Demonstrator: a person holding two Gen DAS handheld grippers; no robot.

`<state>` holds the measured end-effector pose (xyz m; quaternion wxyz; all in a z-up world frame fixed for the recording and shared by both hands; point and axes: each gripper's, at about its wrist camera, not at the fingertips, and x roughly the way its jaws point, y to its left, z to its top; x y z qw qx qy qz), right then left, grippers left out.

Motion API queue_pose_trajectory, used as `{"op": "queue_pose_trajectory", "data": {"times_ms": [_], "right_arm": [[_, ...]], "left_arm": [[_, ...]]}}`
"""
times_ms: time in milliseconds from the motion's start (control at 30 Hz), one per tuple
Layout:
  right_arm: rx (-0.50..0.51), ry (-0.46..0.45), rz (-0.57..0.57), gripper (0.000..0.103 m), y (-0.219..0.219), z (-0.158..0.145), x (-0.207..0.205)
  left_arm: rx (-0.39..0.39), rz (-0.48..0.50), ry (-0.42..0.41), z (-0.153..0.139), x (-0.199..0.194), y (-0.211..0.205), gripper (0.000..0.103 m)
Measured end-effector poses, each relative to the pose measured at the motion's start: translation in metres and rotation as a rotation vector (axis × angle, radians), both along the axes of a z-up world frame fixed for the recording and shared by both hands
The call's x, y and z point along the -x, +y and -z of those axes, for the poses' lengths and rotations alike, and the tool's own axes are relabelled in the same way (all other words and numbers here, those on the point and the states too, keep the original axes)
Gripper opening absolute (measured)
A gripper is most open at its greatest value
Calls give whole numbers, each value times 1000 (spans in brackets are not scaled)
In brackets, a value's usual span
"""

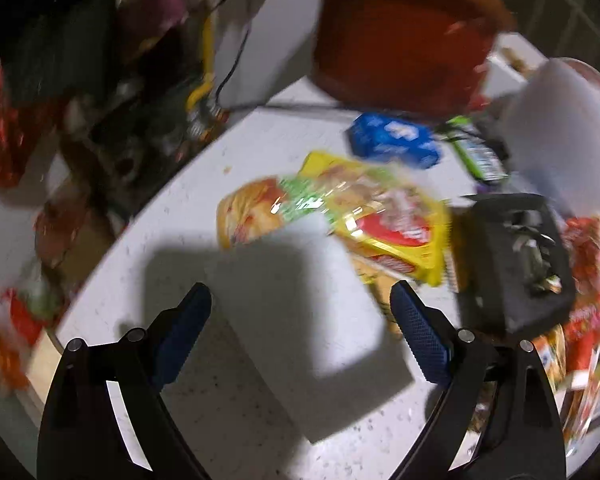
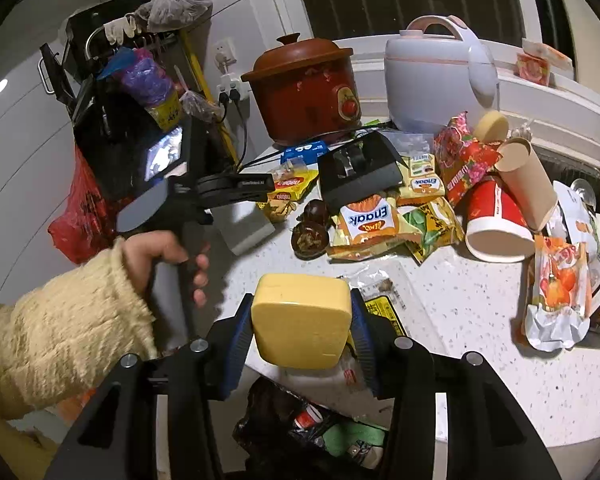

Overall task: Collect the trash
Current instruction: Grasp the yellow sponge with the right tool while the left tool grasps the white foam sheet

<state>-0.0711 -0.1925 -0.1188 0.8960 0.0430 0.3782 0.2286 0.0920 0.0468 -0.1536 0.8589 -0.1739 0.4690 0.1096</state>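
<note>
- Your white speckled countertop point(image 2: 480, 320) is crowded with wrappers, with a red-brown slow cooker point(image 2: 306, 88) and a pale rice cooker point(image 2: 436, 76) at the back, toward 12 o'clock in the right wrist view.
- Your right gripper point(image 2: 302, 322) has its jaws closed on a yellow sponge block point(image 2: 300, 320), held at the counter edge above a black trash bag point(image 2: 300, 432) that sits at 6 o'clock.
- Your left gripper point(image 1: 300, 328) hangs with jaws wide apart over a white flat slab point(image 1: 300, 320) on the counter; neither finger touches it. This view is motion-blurred.
- Just past the slab, at 12 o'clock from the left gripper, you have a yellow snack wrapper point(image 1: 380, 224), with a blue packet point(image 1: 396, 140) farther back.
- A black box point(image 1: 516, 256) lies at 2 o'clock, beside the yellow wrapper.
- In the right wrist view, Enaak packets point(image 2: 368, 220) lie near the middle, and a red paper cup point(image 2: 496, 220) lies on its side at 2 o'clock, touching a brown cardboard tube point(image 2: 528, 184).
- Your left hand point(image 2: 164, 256), in a cream knit sleeve, grips its handle at 9 o'clock.
</note>
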Motion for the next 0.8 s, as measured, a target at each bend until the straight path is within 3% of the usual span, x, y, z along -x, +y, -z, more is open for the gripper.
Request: {"op": "queue_pose_trajectory", "data": {"times_ms": [33,67,100,167,333,533,667,800], "right_arm": [[-2,2,-1,46,-1,0,0],[-2,6,-1,46,-2,1,0],[-2,9,-1,46,-1,1,1],[-10,13,-2,46,-3,3,0],[-13,8,-18,46,0,1,-1],[24,28,-109,46,19,2,14],[51,112,-188,46,39,26,32],[92,228,-248,46,58,69,49]], "left_arm": [[16,-12,2,4,0,2,88],[2,-18,-33,2,3,3,73],[11,-6,-46,2,4,3,66],[22,18,-57,1,6,3,62],[-26,78,-117,-18,27,1,60],[-109,311,-207,-53,112,2,60],[-137,410,-120,-34,169,10,60],[-127,471,46,15,210,11,61]]}}
